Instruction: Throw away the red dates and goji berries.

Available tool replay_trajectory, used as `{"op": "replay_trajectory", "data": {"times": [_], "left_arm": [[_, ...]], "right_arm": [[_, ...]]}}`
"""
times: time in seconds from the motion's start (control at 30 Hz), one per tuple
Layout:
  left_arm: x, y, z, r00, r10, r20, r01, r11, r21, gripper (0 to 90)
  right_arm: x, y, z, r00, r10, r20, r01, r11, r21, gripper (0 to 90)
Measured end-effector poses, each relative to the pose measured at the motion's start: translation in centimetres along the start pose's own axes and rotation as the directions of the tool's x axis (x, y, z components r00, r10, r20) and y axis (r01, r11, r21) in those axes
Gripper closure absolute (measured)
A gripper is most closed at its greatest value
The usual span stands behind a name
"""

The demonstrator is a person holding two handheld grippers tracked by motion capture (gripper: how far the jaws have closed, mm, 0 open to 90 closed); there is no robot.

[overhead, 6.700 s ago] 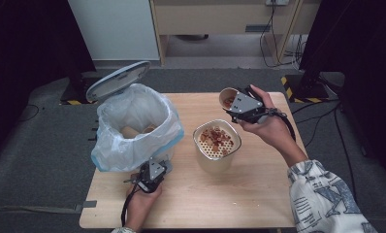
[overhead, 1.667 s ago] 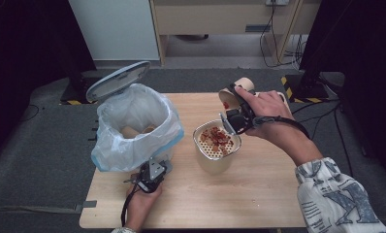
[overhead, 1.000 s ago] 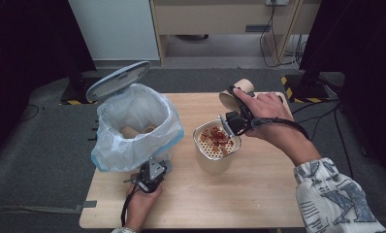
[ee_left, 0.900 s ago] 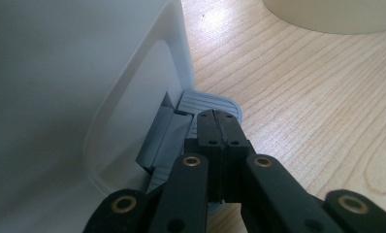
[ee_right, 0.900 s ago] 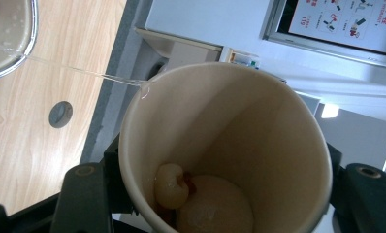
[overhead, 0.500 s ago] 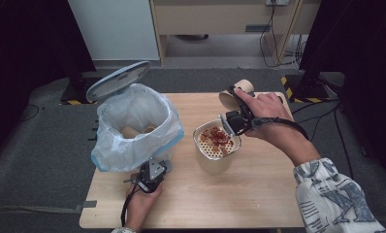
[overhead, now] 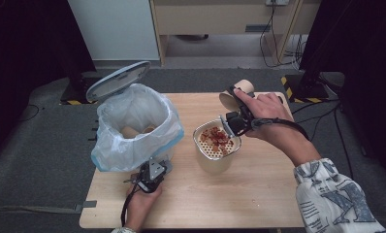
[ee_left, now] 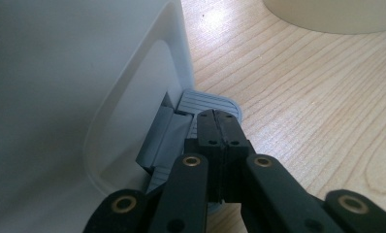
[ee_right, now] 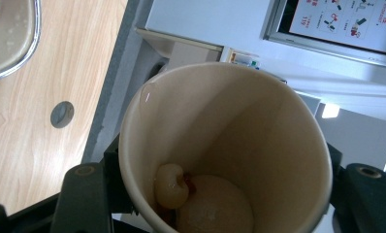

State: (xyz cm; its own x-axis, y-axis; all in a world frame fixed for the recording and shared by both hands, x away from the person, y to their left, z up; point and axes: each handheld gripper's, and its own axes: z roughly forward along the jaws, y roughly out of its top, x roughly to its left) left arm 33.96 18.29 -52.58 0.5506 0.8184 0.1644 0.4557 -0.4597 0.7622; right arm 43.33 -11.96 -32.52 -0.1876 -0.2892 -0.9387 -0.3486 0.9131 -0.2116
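Two grippers are at work over a light wooden table (overhead: 259,194). Biggest on it is the white pedal bin (overhead: 133,127) at the left, lined with a clear plastic bag whose blue hem folds over the rim; its grey lid (overhead: 118,80) stands tilted up behind it, and some tan cups lie inside. Just right of the bin, near the table's middle, stands a cream tub topped with a metal-rimmed strainer (overhead: 216,141) holding reddish food scraps on its perforated floor.

Behind and to the right of the strainer, the right gripper (overhead: 237,119) is clamped on a paper cup (overhead: 235,94), one black jaw on each side of the cup's wall. The cup is held above the table just beside the strainer's far right rim, tipped so that its mouth faces the gripper's own camera. In the right gripper view the paper cup (ee_right: 230,150) shows a pale rounded lump and a smaller glossy white piece with a bit of red resting at its bottom.

At the bin's near foot, the left gripper (overhead: 150,175) has its jaws pressed together with nothing between them. In the left gripper view the left gripper (ee_left: 219,127) rests its tips on the ribbed grey pedal (ee_left: 203,104) that sticks out of the recess at the bin's base.
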Motion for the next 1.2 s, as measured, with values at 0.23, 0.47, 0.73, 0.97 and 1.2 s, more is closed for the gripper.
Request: {"op": "replay_trajectory", "data": {"times": [0.23,0.47,0.73,0.97,1.2], "left_arm": [[0.01,0.00,0.00,1.0000,-0.001,0.001,0.001,1.0000,0.000,89.1],[0.01,0.00,0.00,1.0000,-0.001,0.001,0.001,1.0000,0.000,89.1],[0.01,0.00,0.00,1.0000,-0.002,0.001,0.002,1.0000,-0.001,89.0],[0.03,0.00,0.00,1.0000,-0.003,0.002,0.003,1.0000,-0.001,89.0],[0.02,0.00,0.00,1.0000,-0.003,0.002,0.003,1.0000,-0.001,89.1]], "right_arm": [[0.09,0.17,0.08,0.9998,0.017,-0.007,-0.017,1.000,-0.005,34.5],[0.17,0.00,0.29,0.9982,0.060,-0.012,-0.060,0.998,-0.018,34.5],[0.53,-0.02,0.49,0.9948,0.098,-0.026,-0.099,0.995,-0.029,34.5],[0.81,-0.04,0.76,0.9880,0.149,-0.041,-0.150,0.988,-0.039,34.5],[0.71,-0.27,0.78,0.9674,0.245,-0.064,-0.249,0.966,-0.065,34.5]]}}
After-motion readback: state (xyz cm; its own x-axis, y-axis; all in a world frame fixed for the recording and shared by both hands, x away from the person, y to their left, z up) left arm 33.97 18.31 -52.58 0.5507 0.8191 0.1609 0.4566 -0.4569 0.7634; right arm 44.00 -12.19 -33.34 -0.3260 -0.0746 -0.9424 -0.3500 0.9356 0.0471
